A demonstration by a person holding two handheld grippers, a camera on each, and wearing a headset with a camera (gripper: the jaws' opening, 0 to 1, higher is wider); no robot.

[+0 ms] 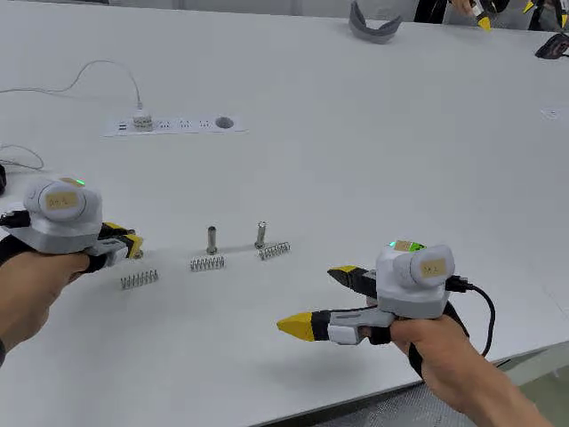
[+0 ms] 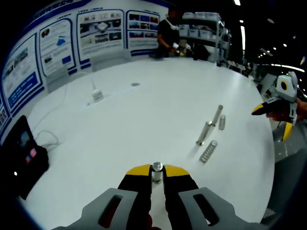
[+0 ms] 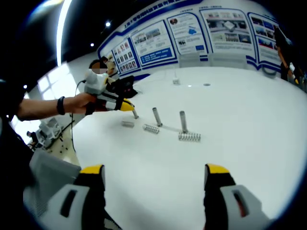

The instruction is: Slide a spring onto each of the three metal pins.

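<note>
My left gripper (image 1: pixel 132 245) (image 2: pixel 157 168) is shut on a short metal pin (image 2: pixel 157 176), which stands upright on the white table at the left. Two more pins stand upright, the middle pin (image 1: pixel 212 238) (image 3: pixel 156 116) and the right pin (image 1: pixel 260 233) (image 3: pixel 183 121). A spring lies flat in front of each: left spring (image 1: pixel 140 279), middle spring (image 1: pixel 207 263) (image 3: pixel 150 128), right spring (image 1: pixel 275 251) (image 3: pixel 189 137). My right gripper (image 1: pixel 324 298) (image 3: pixel 156 175) is open over the table's near right, apart from the pins and holding nothing.
A white power strip (image 1: pixel 173 124) with a plugged-in cable lies at the back left of the table (image 1: pixel 373 160). A grey curved object (image 1: pixel 373 25) sits at the far edge. The table's front edge runs just below my right hand.
</note>
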